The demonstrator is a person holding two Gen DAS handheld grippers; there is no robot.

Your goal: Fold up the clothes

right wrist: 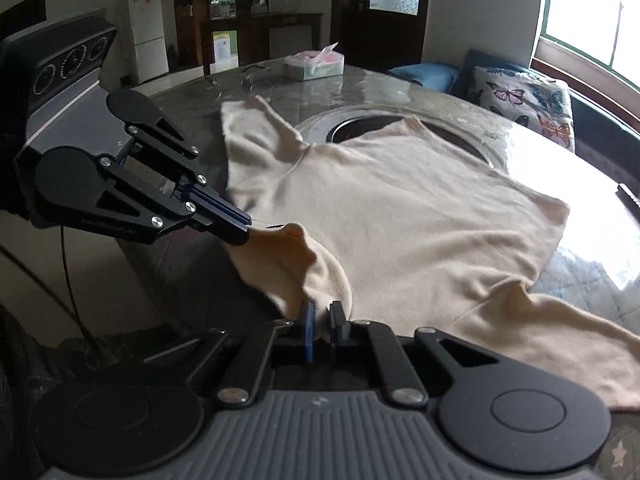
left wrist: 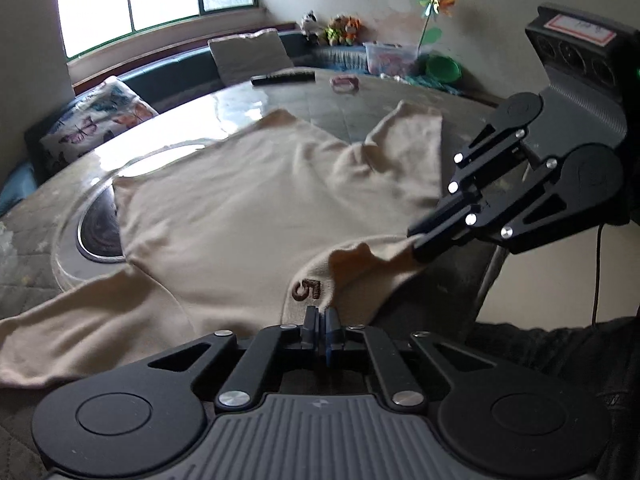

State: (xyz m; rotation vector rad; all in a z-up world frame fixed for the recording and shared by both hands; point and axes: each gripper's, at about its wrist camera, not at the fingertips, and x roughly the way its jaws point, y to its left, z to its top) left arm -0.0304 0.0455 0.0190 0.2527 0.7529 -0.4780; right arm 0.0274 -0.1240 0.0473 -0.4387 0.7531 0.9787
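Both grippers are clamped on the near edge of the shirt (left wrist: 256,200) right at the table's lip: the left gripper (left wrist: 322,320) pinches the cloth beside the stitched "5" (left wrist: 306,290), the right gripper (right wrist: 322,314) bites a bunched fold next to it, jaws closed on fabric in each case. The pinches look shallow to me, so a quick lift could let the soft knit slide out, and with the two grips so near each other the cloth between may bunch instead of folding clean (the near sleeve (left wrist: 80,336) trails off sideways and could drag). The shirt is cream, matte and limp, spread across the table (left wrist: 168,120), which is glossy and round-edged with a dark ring (left wrist: 98,232) set in it. Beyond lie a remote (left wrist: 283,78) and butterfly cushions (left wrist: 96,124).
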